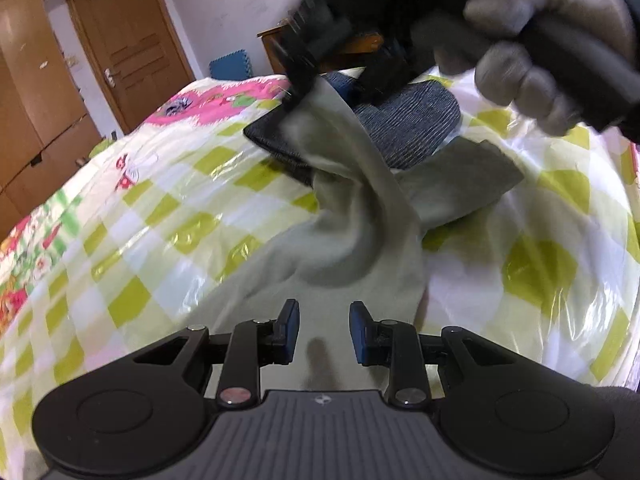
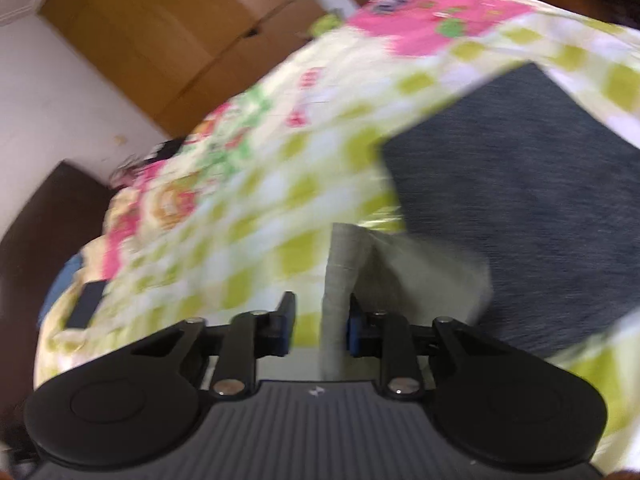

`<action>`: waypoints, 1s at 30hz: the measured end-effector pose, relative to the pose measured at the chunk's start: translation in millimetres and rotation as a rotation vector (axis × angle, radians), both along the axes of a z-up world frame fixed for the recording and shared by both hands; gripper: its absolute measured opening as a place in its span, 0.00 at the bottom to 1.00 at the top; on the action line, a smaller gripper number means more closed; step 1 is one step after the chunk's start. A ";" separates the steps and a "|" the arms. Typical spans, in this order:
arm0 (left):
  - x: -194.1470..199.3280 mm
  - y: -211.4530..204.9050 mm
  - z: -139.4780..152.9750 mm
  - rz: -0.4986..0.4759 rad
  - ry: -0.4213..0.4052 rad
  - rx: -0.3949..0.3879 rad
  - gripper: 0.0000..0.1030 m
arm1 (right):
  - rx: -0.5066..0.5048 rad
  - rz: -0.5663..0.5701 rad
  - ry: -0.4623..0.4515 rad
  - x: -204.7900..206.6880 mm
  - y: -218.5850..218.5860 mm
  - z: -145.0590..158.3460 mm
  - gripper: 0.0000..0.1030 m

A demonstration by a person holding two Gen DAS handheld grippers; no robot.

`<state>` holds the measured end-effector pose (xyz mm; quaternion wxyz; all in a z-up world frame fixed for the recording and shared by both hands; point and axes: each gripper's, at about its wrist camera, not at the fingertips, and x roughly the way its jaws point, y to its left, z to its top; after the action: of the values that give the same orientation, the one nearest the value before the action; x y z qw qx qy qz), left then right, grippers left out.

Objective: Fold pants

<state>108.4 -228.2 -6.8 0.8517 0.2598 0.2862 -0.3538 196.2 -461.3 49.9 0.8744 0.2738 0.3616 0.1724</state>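
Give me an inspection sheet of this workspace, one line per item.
Surface: bed with a green-checked, floral cover under glossy clear plastic.
Job's things: grey-green pants, partly lifted and bunched, one end raised.
Clutter: folded dark blue-grey garment lying beyond the pants.
Grippers: left gripper open above the pants, holding nothing; right gripper has a pants edge against one pad with a gap at the other. The left view shows it raised, fabric hanging from it, held by a gloved hand.
Cables: nothing seen.
Surroundings: wooden door, wardrobe, blue foam mat.
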 end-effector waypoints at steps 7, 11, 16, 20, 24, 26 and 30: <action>2.0 24.7 -10.4 0.073 0.046 -0.018 0.41 | 0.026 0.232 -0.109 -33.0 76.7 17.1 0.50; 4.5 37.4 -9.9 0.102 0.053 -0.052 0.41 | -0.058 -0.009 -0.090 -87.0 13.9 8.1 0.54; 4.0 34.5 -7.2 0.096 0.039 -0.066 0.41 | -0.202 -0.295 0.046 -131.8 -60.4 -16.8 0.57; 6.0 27.2 -5.8 0.094 0.030 -0.044 0.41 | -0.146 -0.270 0.099 -119.1 -77.3 -37.7 0.60; 7.2 21.6 -3.8 0.094 0.027 -0.028 0.41 | -0.080 -0.267 0.110 -99.8 -82.5 -53.9 0.56; 7.5 18.8 -3.7 0.092 0.021 -0.015 0.41 | -0.019 -0.238 0.085 -95.6 -81.6 -51.7 0.31; 10.2 17.3 -3.9 0.091 0.017 -0.003 0.41 | 0.069 -0.156 0.109 -75.2 -71.6 -45.4 0.06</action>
<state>118.6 -210.9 -10.6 0.8649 0.2423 0.3042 -0.3173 121.0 -533.0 4.5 0.8542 0.3401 0.3801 0.1008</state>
